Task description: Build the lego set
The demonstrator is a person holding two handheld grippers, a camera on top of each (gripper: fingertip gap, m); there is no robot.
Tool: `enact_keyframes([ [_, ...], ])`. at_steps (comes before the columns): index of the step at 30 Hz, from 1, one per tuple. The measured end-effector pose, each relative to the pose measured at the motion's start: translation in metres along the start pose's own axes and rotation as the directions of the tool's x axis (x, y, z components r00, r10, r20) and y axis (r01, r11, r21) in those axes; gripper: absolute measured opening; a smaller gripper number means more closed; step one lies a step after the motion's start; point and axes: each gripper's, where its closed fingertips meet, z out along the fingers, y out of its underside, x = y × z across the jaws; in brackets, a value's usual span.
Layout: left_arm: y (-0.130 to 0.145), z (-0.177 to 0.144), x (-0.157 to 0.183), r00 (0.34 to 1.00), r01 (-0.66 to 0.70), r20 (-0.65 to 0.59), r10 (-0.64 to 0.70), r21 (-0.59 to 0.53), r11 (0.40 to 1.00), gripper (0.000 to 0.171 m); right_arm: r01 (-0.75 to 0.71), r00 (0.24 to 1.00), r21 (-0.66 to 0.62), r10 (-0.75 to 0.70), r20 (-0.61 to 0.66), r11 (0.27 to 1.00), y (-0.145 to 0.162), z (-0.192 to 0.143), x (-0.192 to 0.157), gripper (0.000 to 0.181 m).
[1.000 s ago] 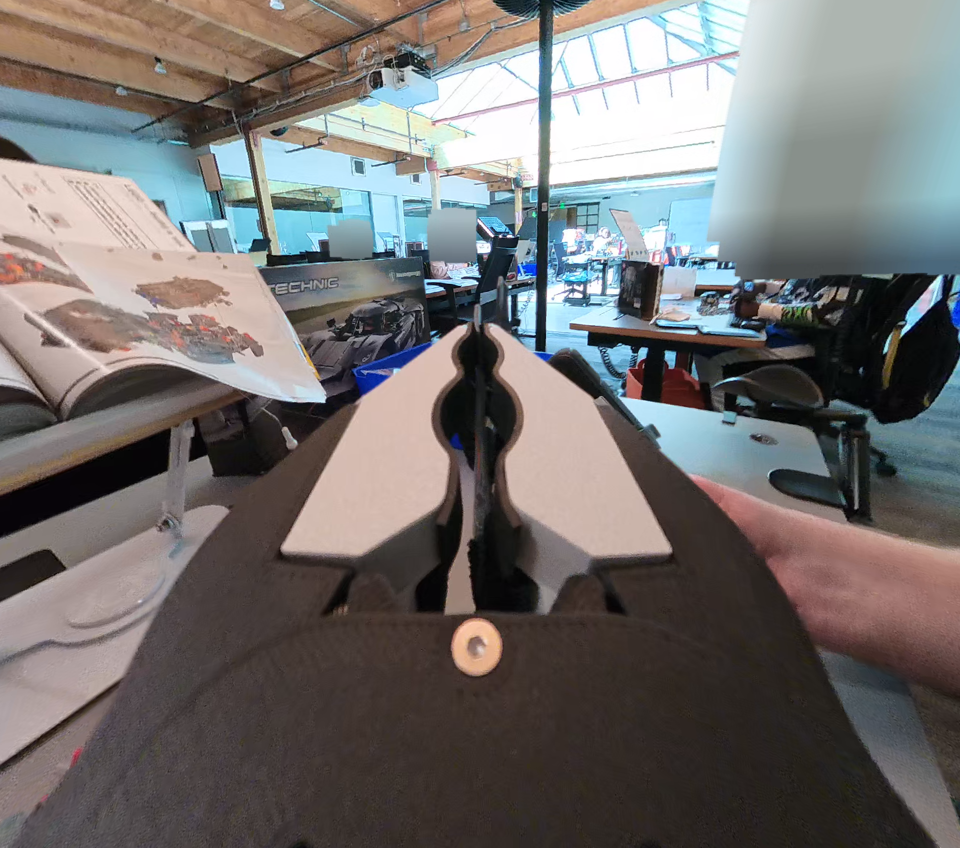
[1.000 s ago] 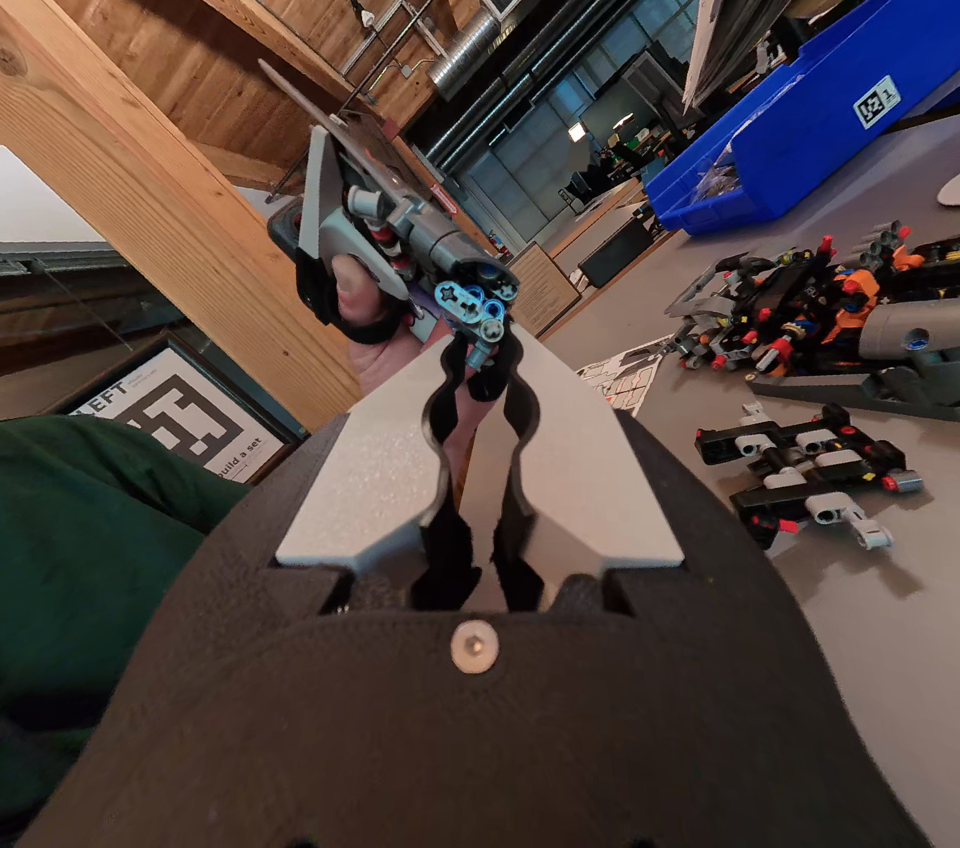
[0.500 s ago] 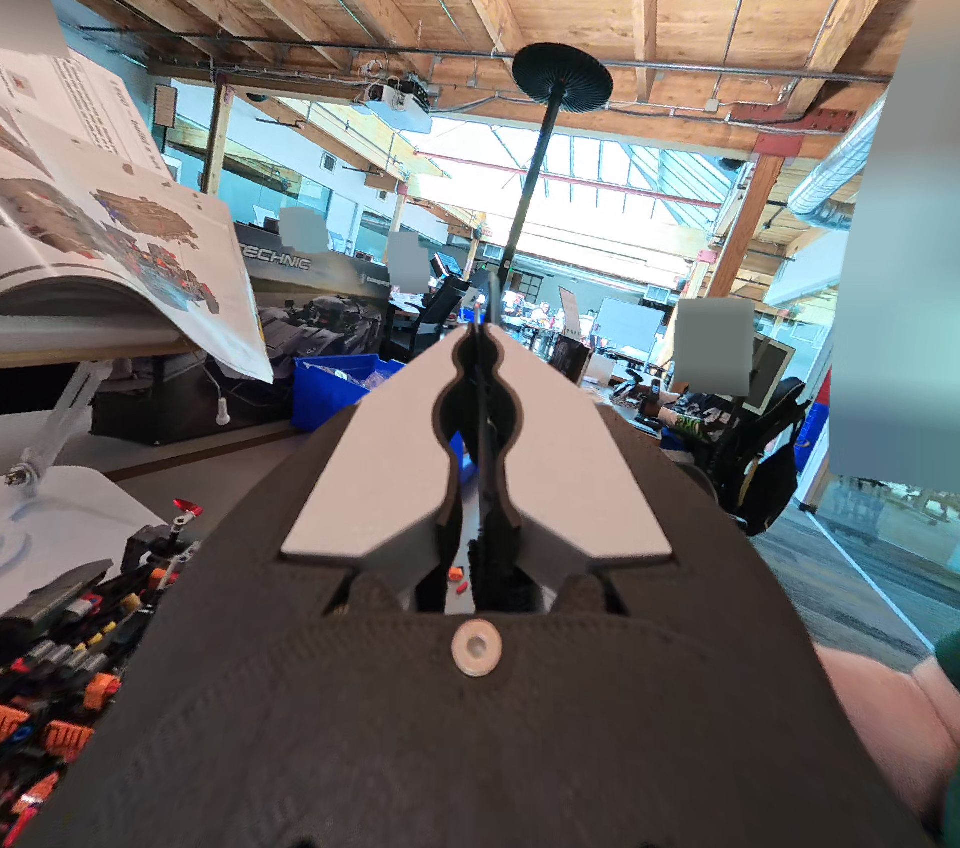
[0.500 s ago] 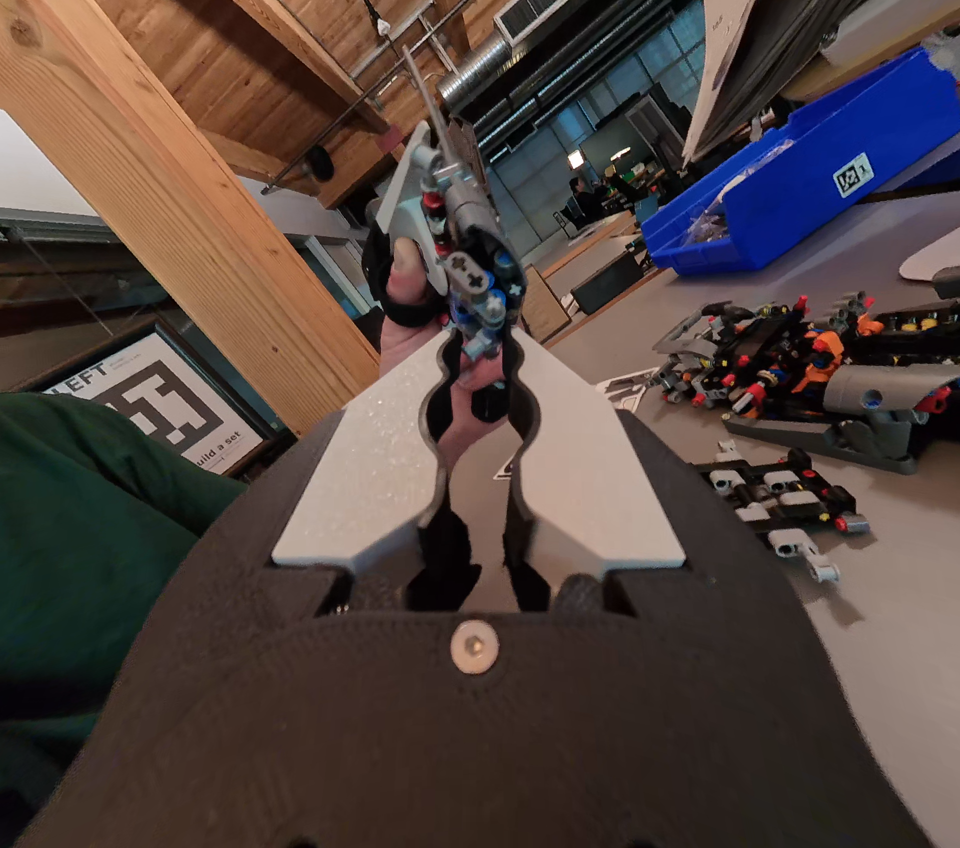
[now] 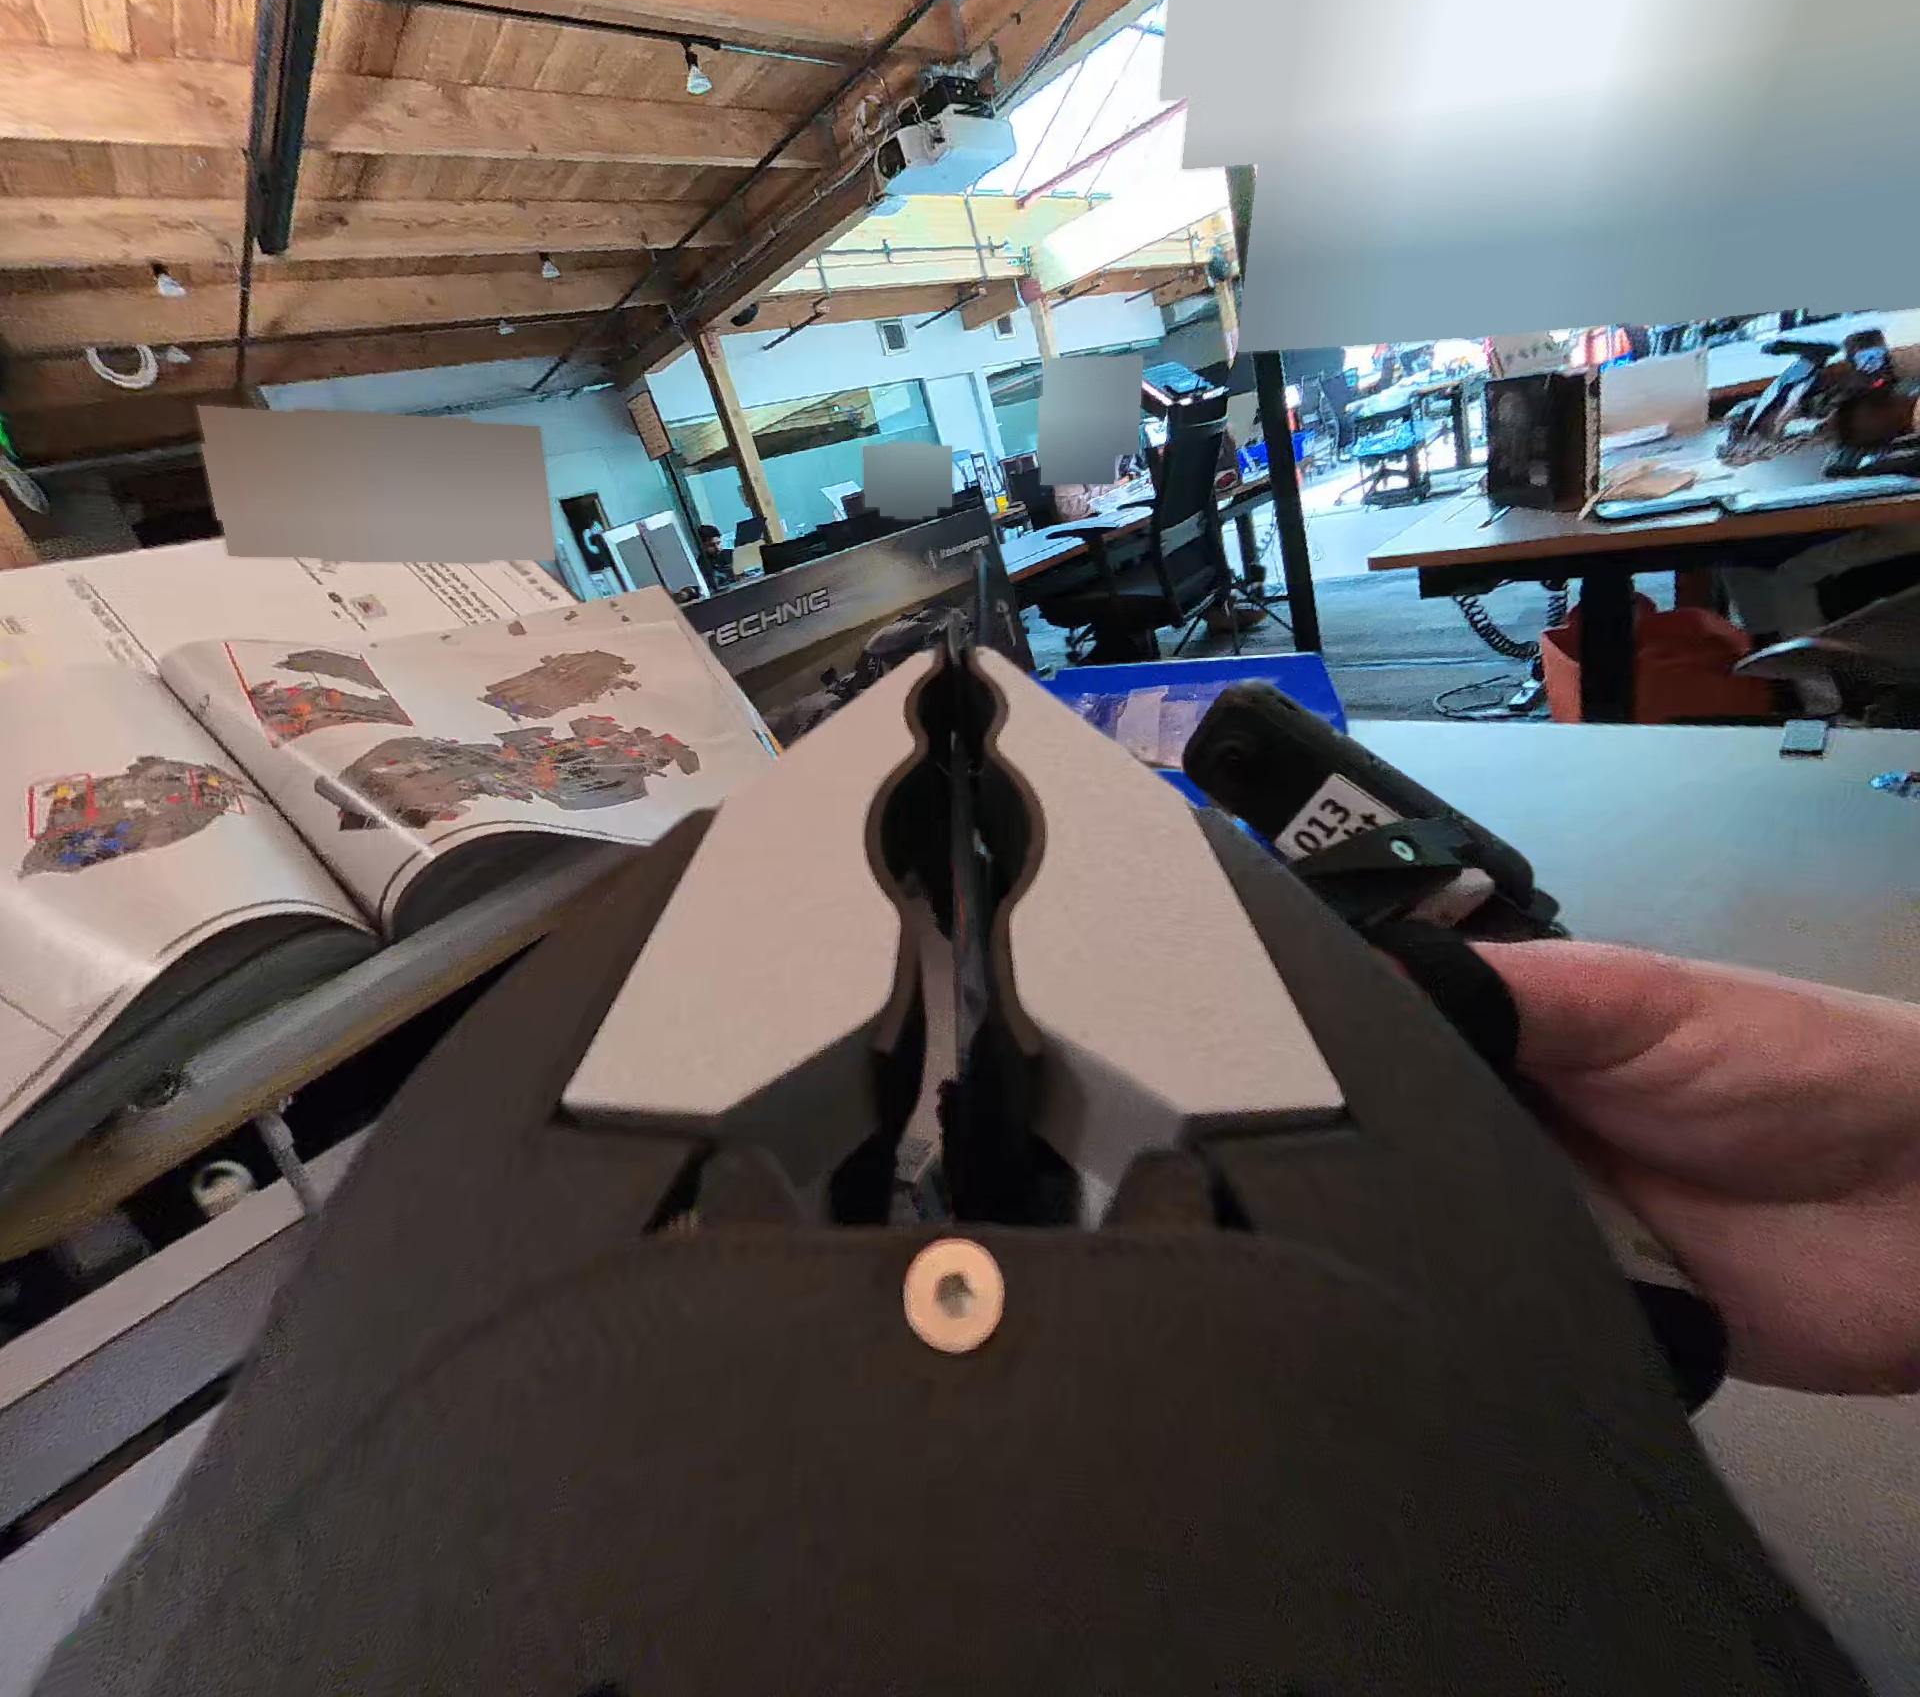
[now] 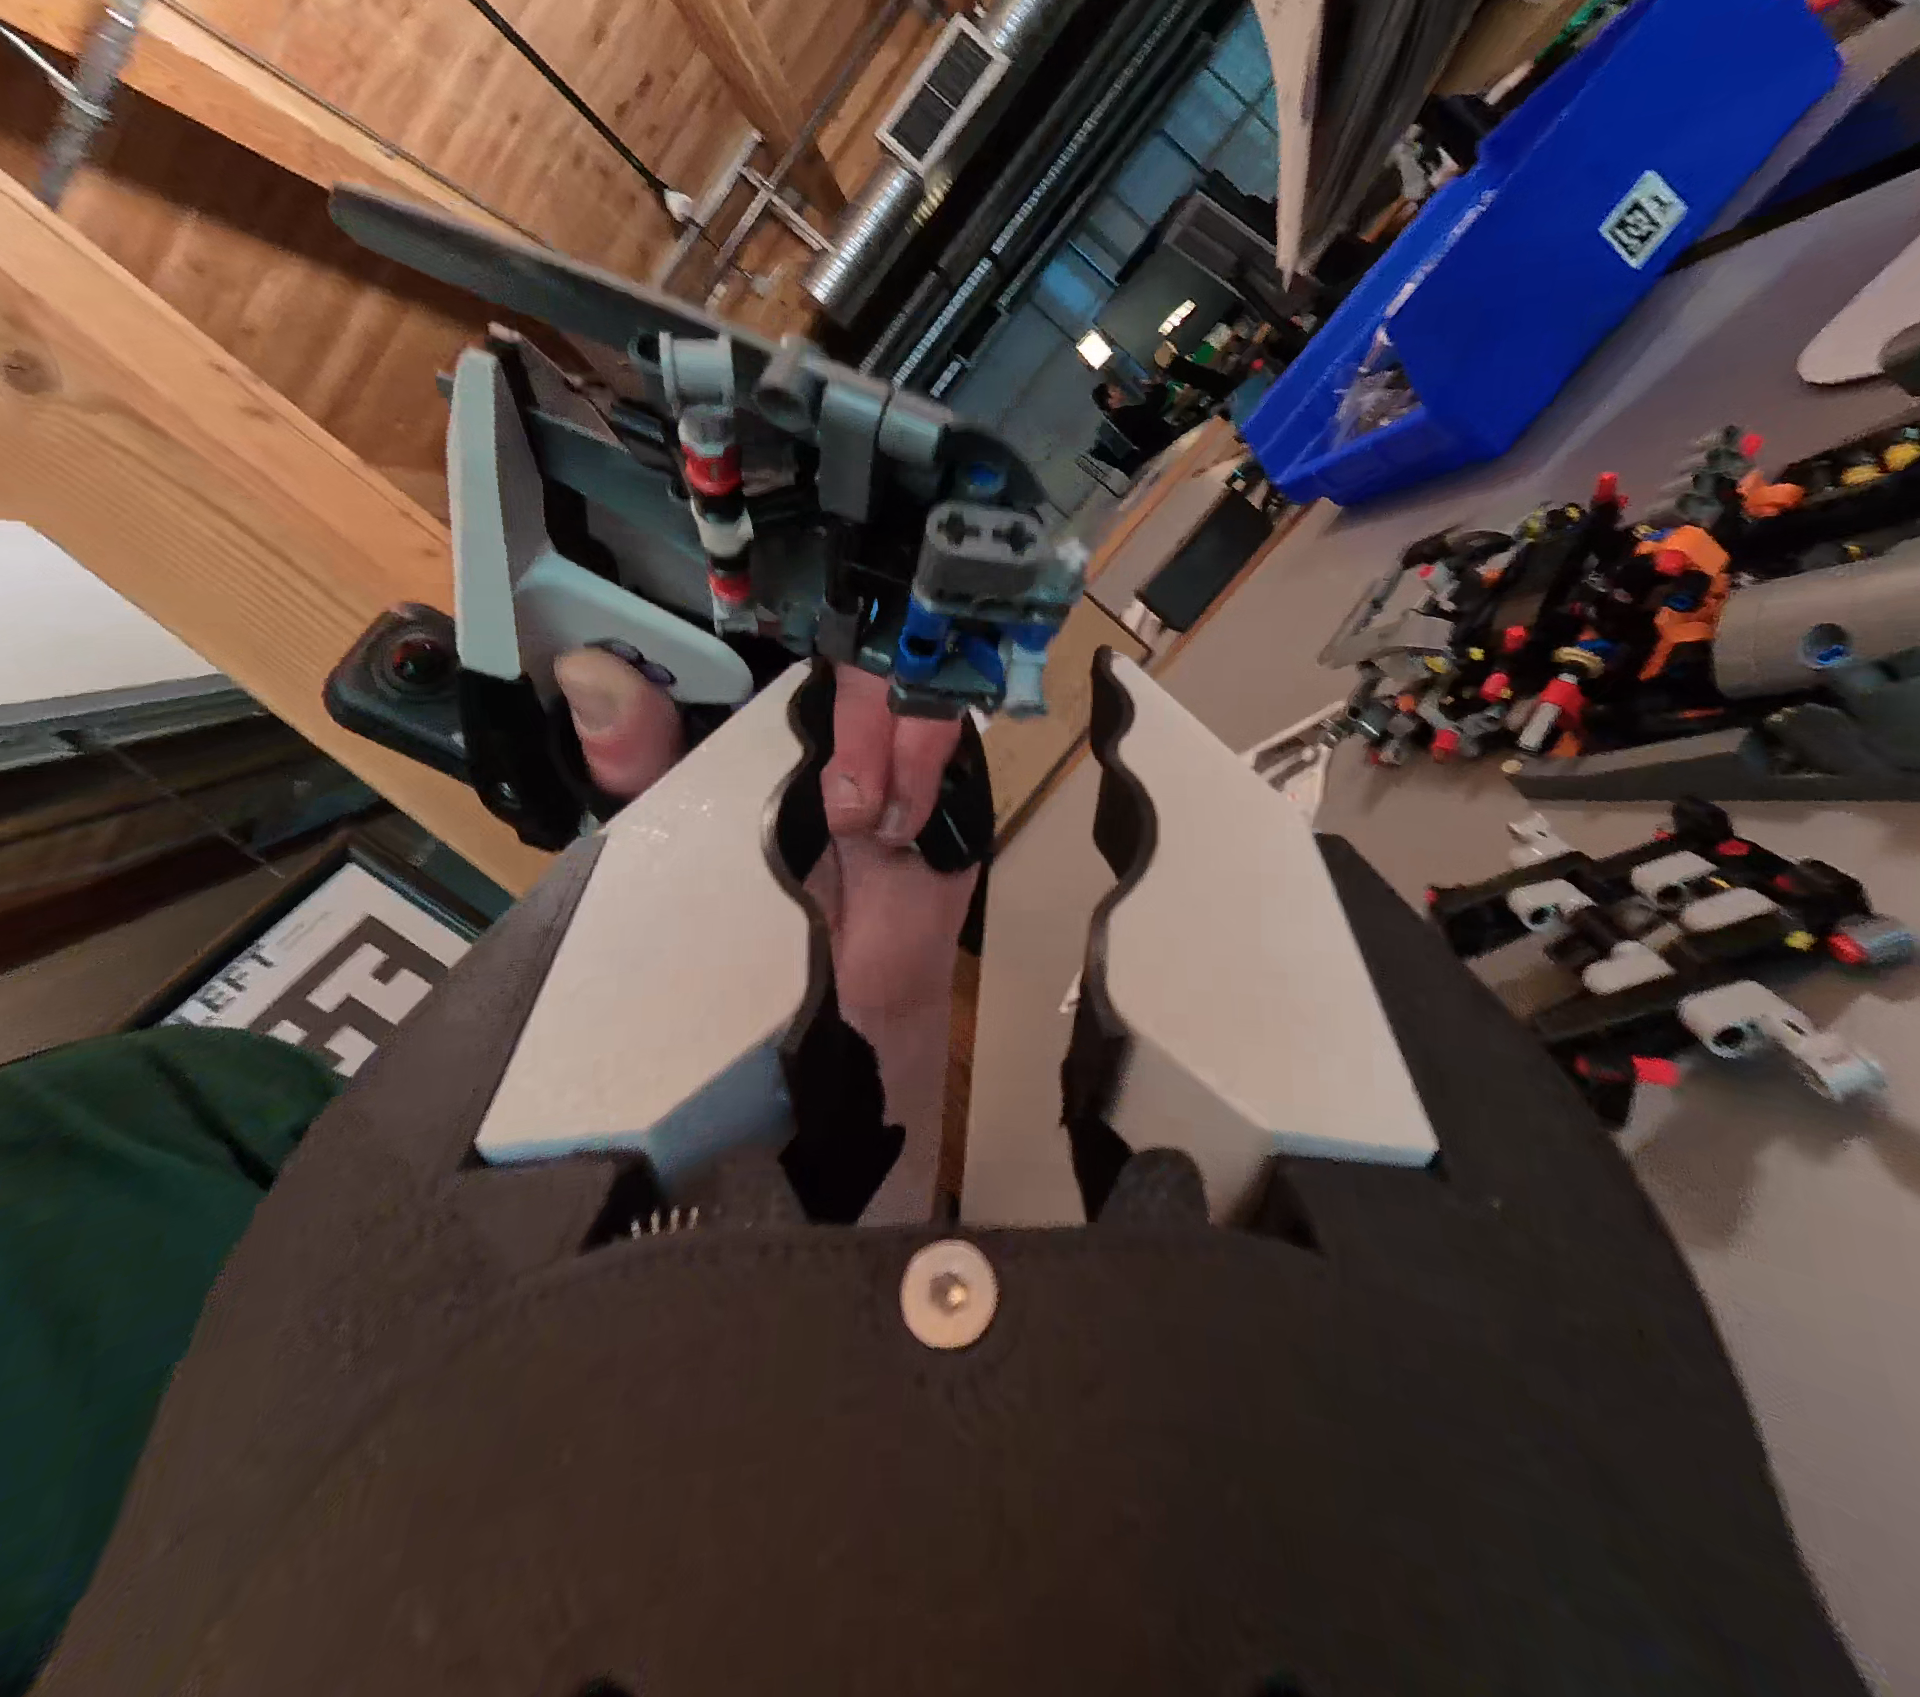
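My left gripper (image 5: 956, 660) is shut on the thin dark panel of a Lego sub-assembly, seen edge-on between its fingers. In the right wrist view the left gripper (image 6: 520, 421) holds this sub-assembly (image 6: 831, 494) up in the air; it is grey and black with red bushes and blue pins at its near end (image 6: 966, 639). My right gripper (image 6: 961, 671) is open and empty, its tips just below and on either side of that blue-pinned end. It also shows in the left wrist view (image 5: 1351, 816), close on the right, with a hand on it.
On the grey table (image 6: 1714, 1284) lie a large car chassis build (image 6: 1610, 639) and a smaller black sub-assembly (image 6: 1662, 930). A blue bin (image 6: 1538, 213) stands behind them. An open instruction book (image 5: 312, 774) rests on a stand at the left, beside the set's box (image 5: 852, 629). The large car chassis build (image 6: 1610, 639) is closer to my right gripper, around 20 cm from its tips; the left tips are 30 cm off.
My right gripper has opened; it was closed around the blue-pinned end of the sub-assembly. The left gripper has turned with the sub-assembly, and its view swung back towards the book.
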Motion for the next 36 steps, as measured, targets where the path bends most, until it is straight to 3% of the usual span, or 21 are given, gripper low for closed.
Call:
enact_keyframes([
  [4,0.001,0.001,0.007,1.0,-0.008,-0.002,0.008,0.001,1.0,0.0,0.001,0.999,0.047,-0.004,0.046,0.999,-0.007,0.002,-0.003,0.038],
  [5,-0.002,0.0,0.004,1.0,0.013,-0.001,-0.013,0.017,1.0,0.0,0.011,0.999,0.052,-0.012,0.03,0.999,-0.007,0.001,0.0,0.023],
  [12,-0.008,-0.005,-0.017,0.967,0.252,-0.041,-0.25,0.081,0.964,0.0,0.068,0.994,0.055,-0.073,0.084,0.996,-0.015,-0.004,-0.01,0.021],
  [23,-0.002,-0.008,-0.046,0.772,0.635,-0.166,-0.614,0.157,0.756,0.0,0.11,0.98,0.029,-0.113,0.162,0.993,-0.019,-0.008,-0.022,0.02],
  [36,0.012,-0.009,-0.057,0.647,0.763,-0.224,-0.729,0.166,0.625,0.0,0.194,0.977,0.016,-0.194,0.09,0.981,-0.028,-0.011,-0.017,0.019],
])
